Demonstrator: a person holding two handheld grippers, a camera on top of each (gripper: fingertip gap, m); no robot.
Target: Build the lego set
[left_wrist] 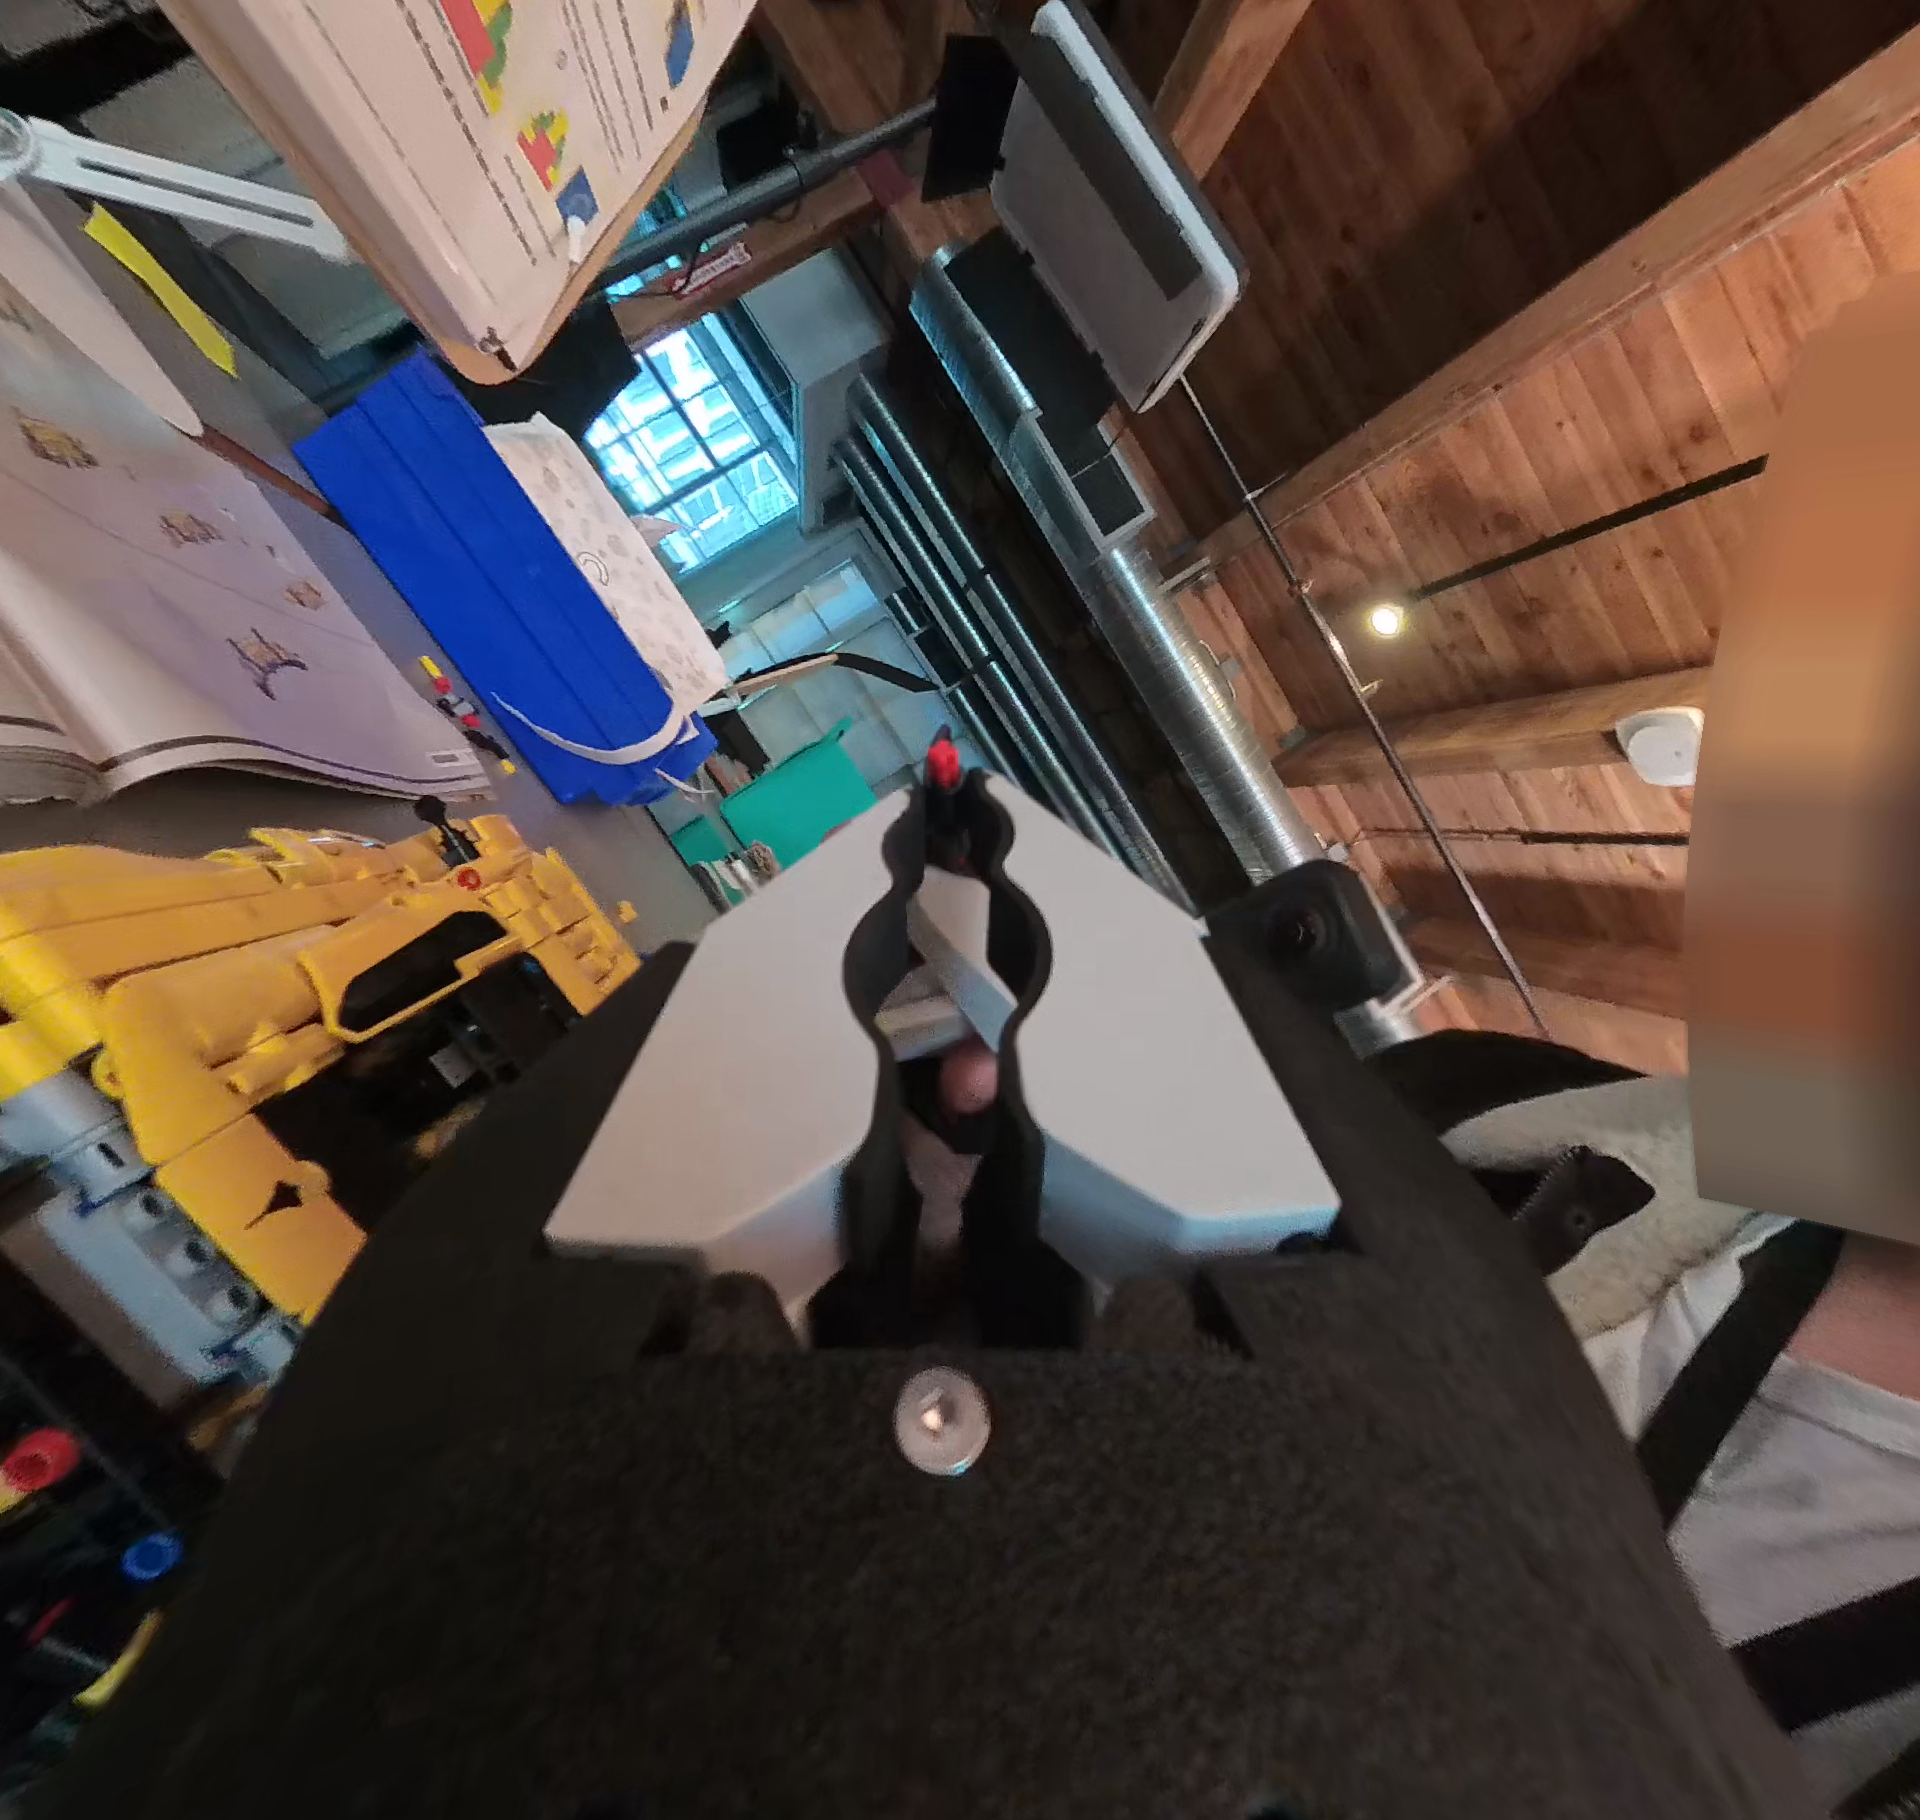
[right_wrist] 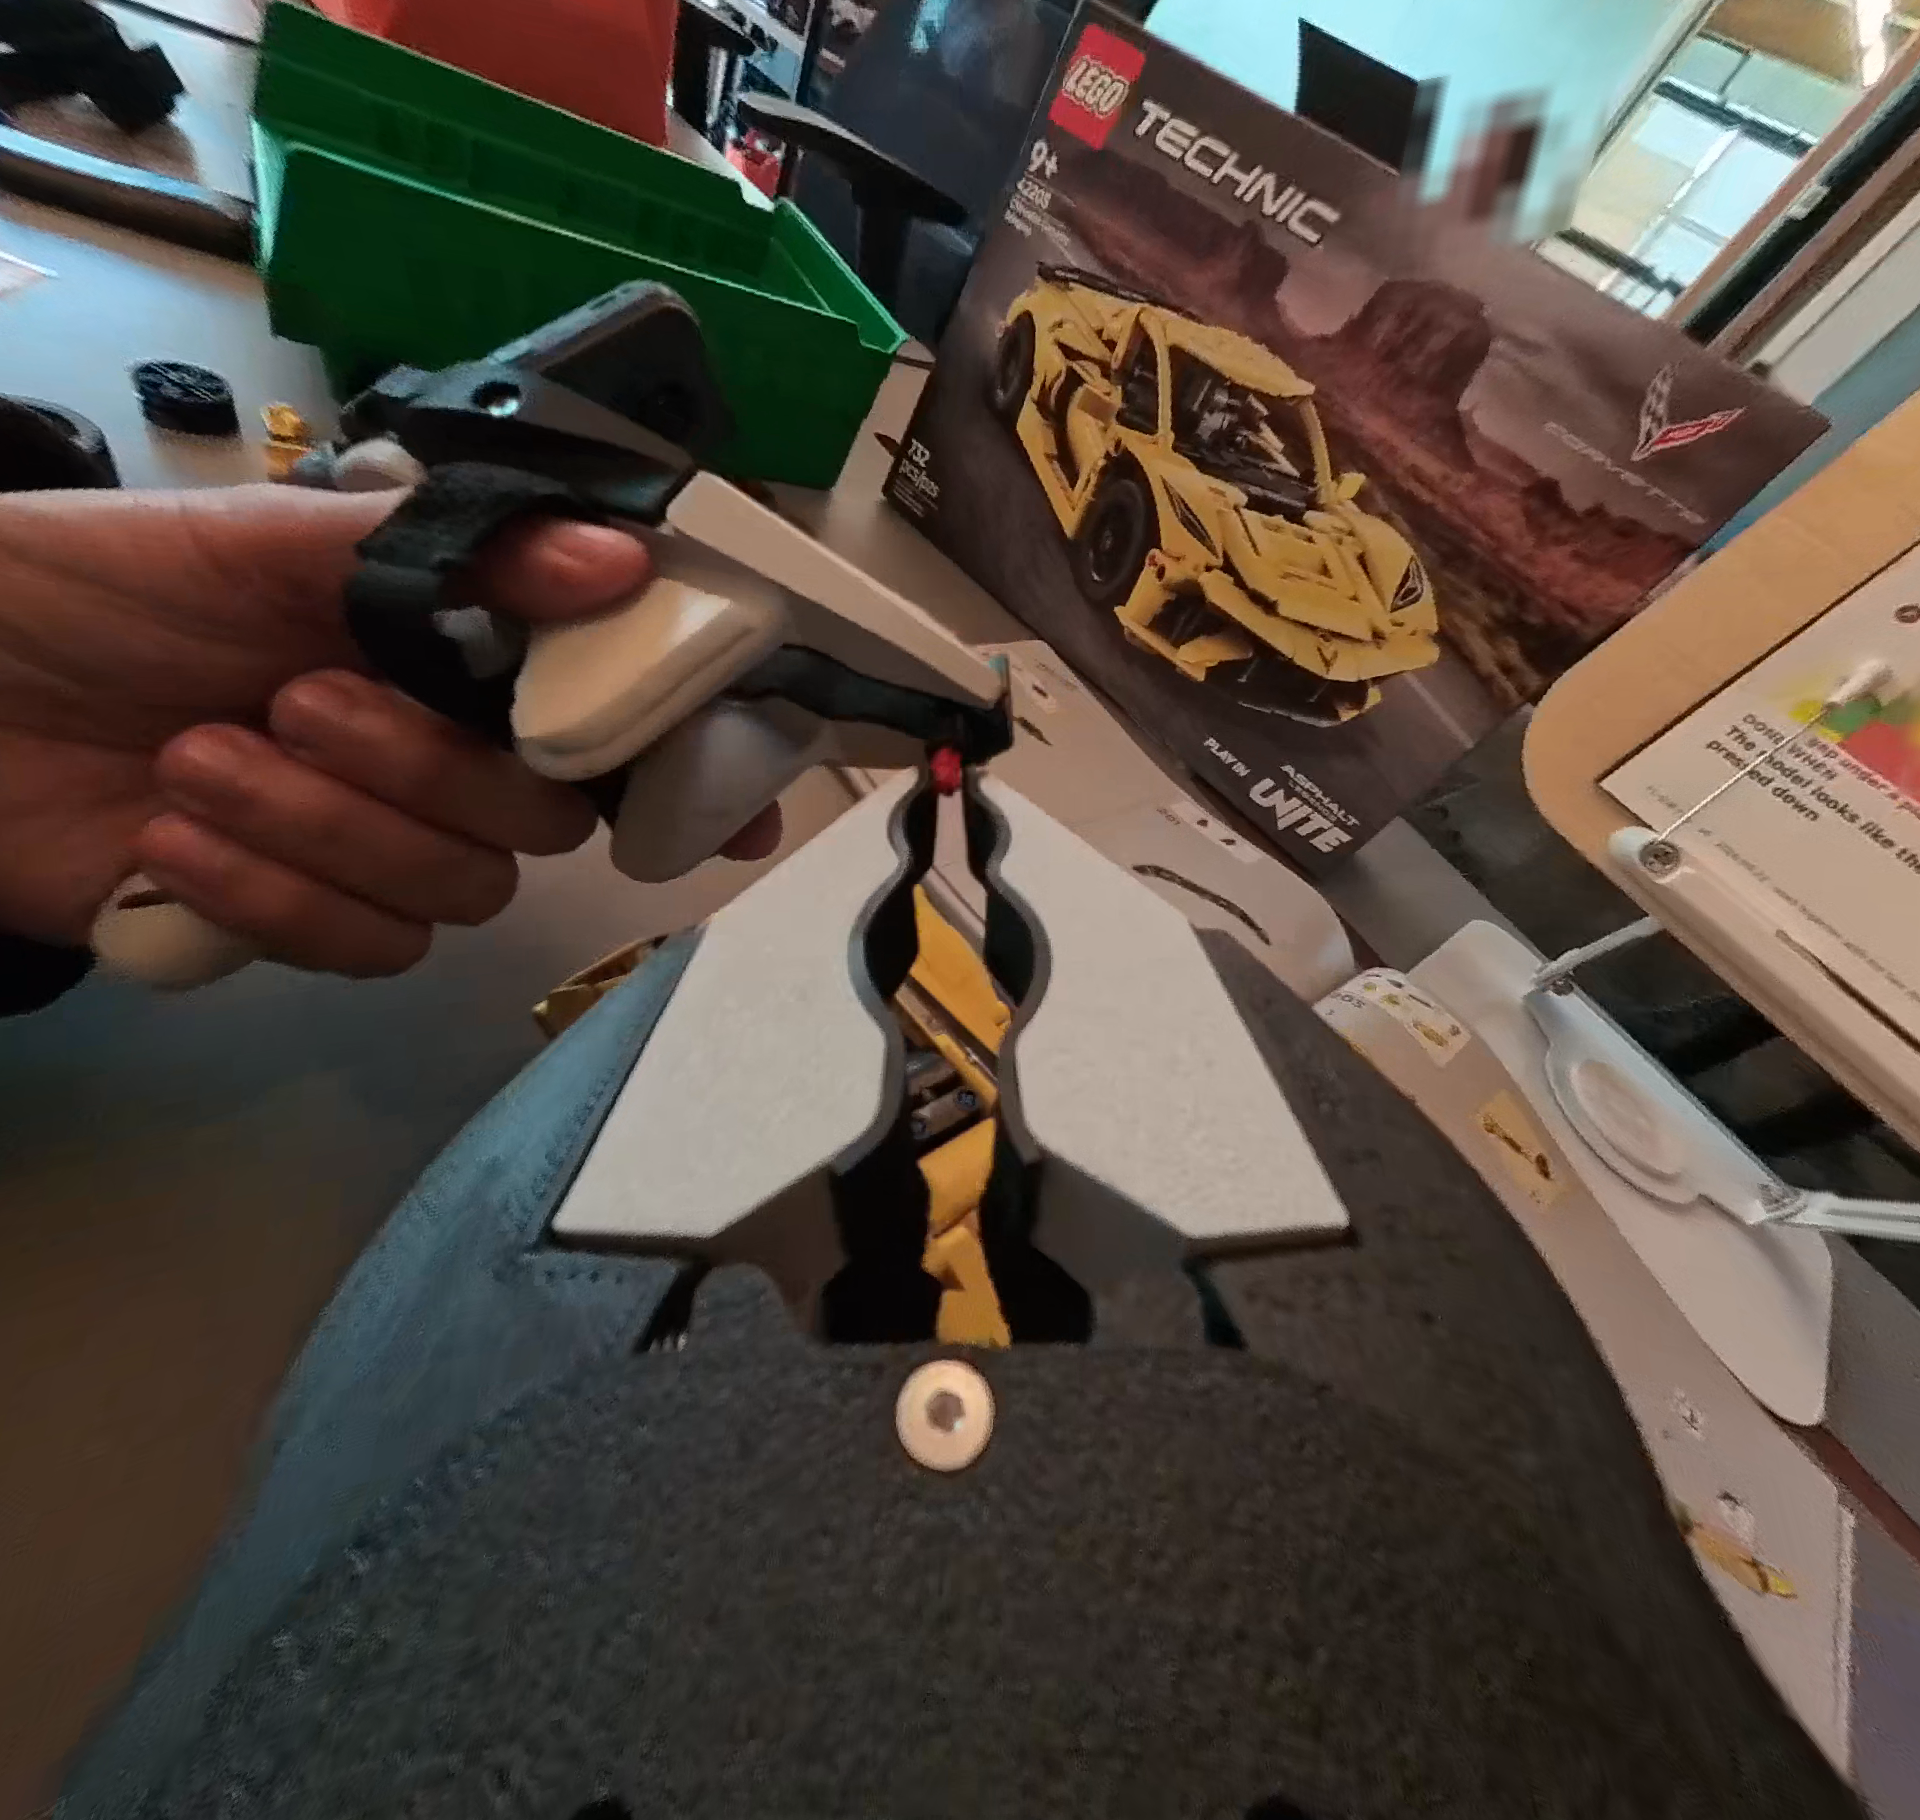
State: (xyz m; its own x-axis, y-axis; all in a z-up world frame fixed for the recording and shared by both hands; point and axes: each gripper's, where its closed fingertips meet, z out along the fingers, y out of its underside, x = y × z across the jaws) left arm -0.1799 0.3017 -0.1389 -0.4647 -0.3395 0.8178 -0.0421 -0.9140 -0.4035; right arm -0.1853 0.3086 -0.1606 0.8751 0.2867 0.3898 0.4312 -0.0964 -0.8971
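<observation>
A small red Lego piece [right_wrist: 943, 771] sits at the tips of my right gripper [right_wrist: 943, 794], whose jaws are closed on it. My left gripper [right_wrist: 985, 721], held by a hand [right_wrist: 208, 679], comes in from the left and meets the same piece from above. In the left wrist view the red piece [left_wrist: 943, 760] sticks out of my shut left gripper [left_wrist: 943, 804], with the right gripper's body [left_wrist: 1304, 929] just behind. The yellow Lego car model [left_wrist: 312, 991] lies at the left, and shows through the right gripper's gap [right_wrist: 956, 1240].
An open instruction booklet [left_wrist: 156, 575] and a blue bin [left_wrist: 488, 565] lie beyond the model. A green bin [right_wrist: 540, 243] and the set's box [right_wrist: 1299, 440] stand at the back. A board with a printed sheet [right_wrist: 1766, 710] is at the right. A person's torso [left_wrist: 1714, 1458] is close. Only a small space, under 4 cm, lies between the two pairs of fingers.
</observation>
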